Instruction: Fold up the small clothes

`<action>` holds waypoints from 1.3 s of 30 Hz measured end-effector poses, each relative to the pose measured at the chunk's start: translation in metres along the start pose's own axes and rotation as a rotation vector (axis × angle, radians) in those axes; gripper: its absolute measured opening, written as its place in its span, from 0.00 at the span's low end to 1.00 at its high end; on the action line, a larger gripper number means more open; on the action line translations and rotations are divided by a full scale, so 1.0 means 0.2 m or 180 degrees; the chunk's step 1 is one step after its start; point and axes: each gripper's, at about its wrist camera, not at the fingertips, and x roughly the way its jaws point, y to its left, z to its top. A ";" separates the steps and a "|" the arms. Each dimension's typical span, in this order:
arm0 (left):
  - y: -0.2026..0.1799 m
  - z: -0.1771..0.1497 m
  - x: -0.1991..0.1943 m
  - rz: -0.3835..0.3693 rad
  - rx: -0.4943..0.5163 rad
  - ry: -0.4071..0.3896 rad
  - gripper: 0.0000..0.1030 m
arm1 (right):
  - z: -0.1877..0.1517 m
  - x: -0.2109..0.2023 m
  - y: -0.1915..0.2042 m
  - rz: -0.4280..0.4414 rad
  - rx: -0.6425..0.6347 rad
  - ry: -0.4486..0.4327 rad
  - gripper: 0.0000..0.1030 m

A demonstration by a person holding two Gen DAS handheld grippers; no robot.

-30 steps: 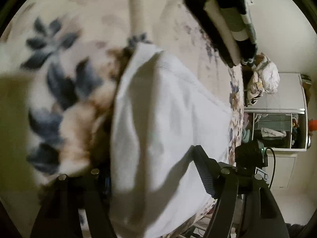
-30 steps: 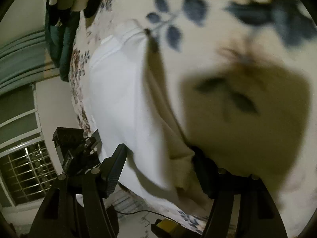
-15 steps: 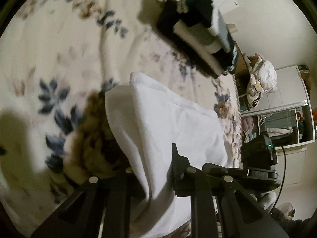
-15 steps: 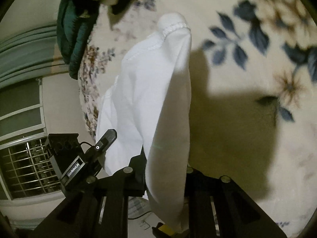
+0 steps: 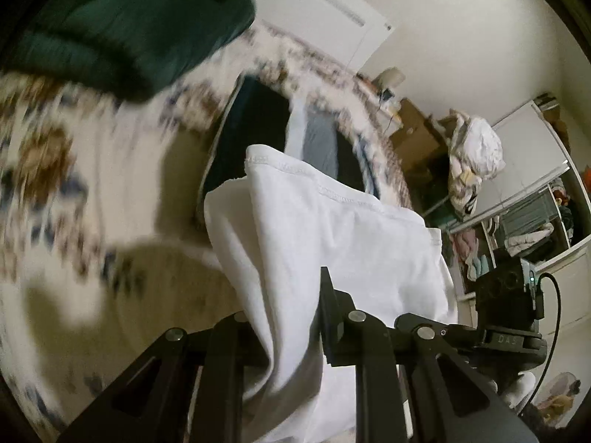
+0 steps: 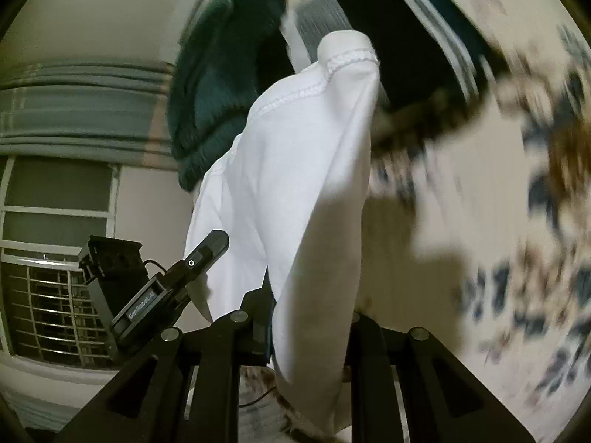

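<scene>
Floral bedspread (image 5: 74, 192) blurs ahead while you've got your left gripper (image 5: 288, 317) and right gripper (image 6: 306, 317) both clamped on the white garment (image 5: 332, 243), lifted so it hangs flat for folding.

White garment (image 5: 332, 229): matt knit cloth, stitched hem. Fingers (image 5: 328, 317): matt black plastic.

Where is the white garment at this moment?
The white garment hangs between both claws, pinched by the left claw and the right claw, above the floral bedspread.
</scene>
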 end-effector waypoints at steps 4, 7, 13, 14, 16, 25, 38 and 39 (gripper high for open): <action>-0.08 0.32 0.11 0.0015 0.0080 -0.0138 0.15 | 0.36 -0.09 0.12 0.0000 -0.0180 -0.0161 0.17; -0.10 0.53 0.23 0.0060 0.0140 -0.0203 0.15 | 0.66 -0.10 0.17 -0.0023 -0.0264 -0.0229 0.17; -0.03 0.75 0.62 0.0326 0.0261 0.0004 0.18 | 1.12 0.04 0.11 -0.0209 -0.0288 -0.0202 0.17; -0.02 0.76 0.66 0.0378 0.0271 0.0053 0.18 | 1.17 0.09 0.08 -0.0258 -0.0266 -0.0158 0.17; 0.02 0.74 0.77 0.0549 0.0286 0.0192 0.20 | 1.21 0.18 0.02 -0.0373 -0.0237 -0.0077 0.17; -0.07 0.70 0.73 0.1395 0.0626 -0.0161 0.90 | 1.19 0.30 0.05 -0.1329 -0.0699 -0.0037 0.45; -0.23 0.55 0.41 0.1822 0.0675 -0.0494 1.00 | 0.80 -0.02 0.29 -0.2986 -0.1203 -0.1113 1.00; -0.25 0.54 0.38 0.1829 0.0668 -0.0499 1.00 | 0.76 -0.06 0.32 -0.3043 -0.1213 -0.1169 1.00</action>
